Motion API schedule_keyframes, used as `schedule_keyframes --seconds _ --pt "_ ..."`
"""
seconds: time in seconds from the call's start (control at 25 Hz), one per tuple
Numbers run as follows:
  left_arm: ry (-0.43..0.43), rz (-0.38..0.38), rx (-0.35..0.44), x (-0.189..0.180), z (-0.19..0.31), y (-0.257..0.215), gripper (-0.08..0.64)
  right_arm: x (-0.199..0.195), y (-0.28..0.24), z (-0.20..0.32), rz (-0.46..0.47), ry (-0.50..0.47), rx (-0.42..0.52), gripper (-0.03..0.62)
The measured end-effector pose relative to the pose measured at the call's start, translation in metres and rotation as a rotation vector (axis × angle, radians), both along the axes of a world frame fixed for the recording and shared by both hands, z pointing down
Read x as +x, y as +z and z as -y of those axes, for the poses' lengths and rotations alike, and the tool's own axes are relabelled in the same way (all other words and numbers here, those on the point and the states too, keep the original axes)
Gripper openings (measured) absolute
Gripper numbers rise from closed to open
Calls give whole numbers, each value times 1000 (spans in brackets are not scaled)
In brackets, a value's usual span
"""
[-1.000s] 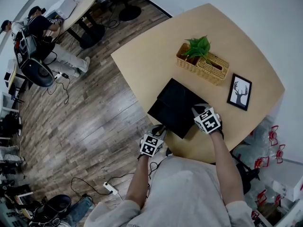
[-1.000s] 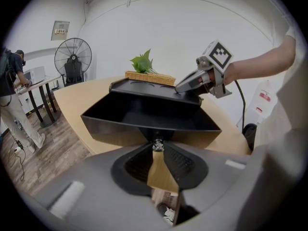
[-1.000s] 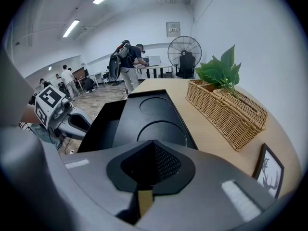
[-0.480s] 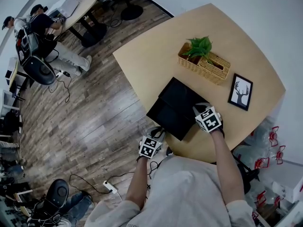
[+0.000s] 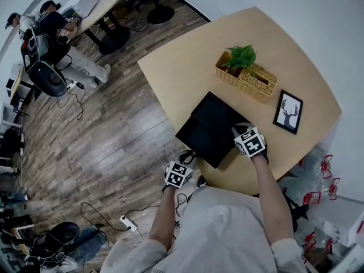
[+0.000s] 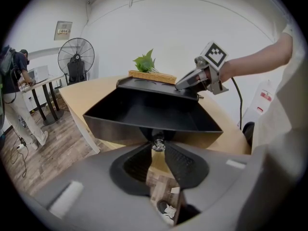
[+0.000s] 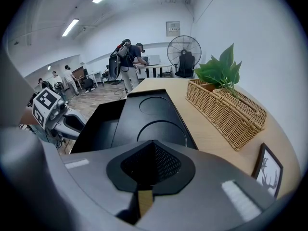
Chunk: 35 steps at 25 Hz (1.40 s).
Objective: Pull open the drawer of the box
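Note:
A black box (image 5: 220, 114) lies on the light wooden table (image 5: 187, 61). Its drawer (image 5: 196, 140) is slid out past the table's near-left edge. In the left gripper view the open, empty drawer (image 6: 144, 110) fills the middle, and my left gripper (image 6: 158, 147) is shut on the small knob (image 6: 158, 141) on its front wall. My right gripper (image 5: 240, 132) rests shut on the box's lid (image 7: 155, 115), near the corner closest to me. From the right gripper view the drawer (image 7: 98, 124) shows at the left with the left gripper (image 7: 72, 124) at its end.
A wicker basket (image 5: 253, 81) with a green plant (image 5: 240, 56) stands behind the box. A framed deer picture (image 5: 288, 111) lies to the right. Wooden floor with cables lies left of the table. People work at a desk (image 5: 85, 10) far off; a fan (image 6: 76, 59) stands beyond.
The drawer has slid a little further out of the box, drawn by my left gripper toward me. The right gripper has stayed on the lid.

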State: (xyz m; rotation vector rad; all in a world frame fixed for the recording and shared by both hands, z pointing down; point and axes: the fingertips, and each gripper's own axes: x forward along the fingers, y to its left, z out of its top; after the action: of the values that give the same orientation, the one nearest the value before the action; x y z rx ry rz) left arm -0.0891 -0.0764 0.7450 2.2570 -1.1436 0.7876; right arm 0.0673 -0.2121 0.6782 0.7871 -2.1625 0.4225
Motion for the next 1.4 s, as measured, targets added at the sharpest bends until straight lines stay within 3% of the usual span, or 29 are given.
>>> schedule_keyframes --seconds 0.2,0.64,0.96,1.4 --pt "-8 5 0 1 -4 -3 143 5 -5 -2 60 80 -36 2" --pt "-34 2 49 -13 -12 -21 143 -10 -29 -45 156 132 33 2" --pt "8 -15 117 -9 -11 -57 143 -22 -35 -92 216 207 63 2" --pt "-26 -99 141 -15 -26 -101 143 -40 -48 -145 297 314 134 2"
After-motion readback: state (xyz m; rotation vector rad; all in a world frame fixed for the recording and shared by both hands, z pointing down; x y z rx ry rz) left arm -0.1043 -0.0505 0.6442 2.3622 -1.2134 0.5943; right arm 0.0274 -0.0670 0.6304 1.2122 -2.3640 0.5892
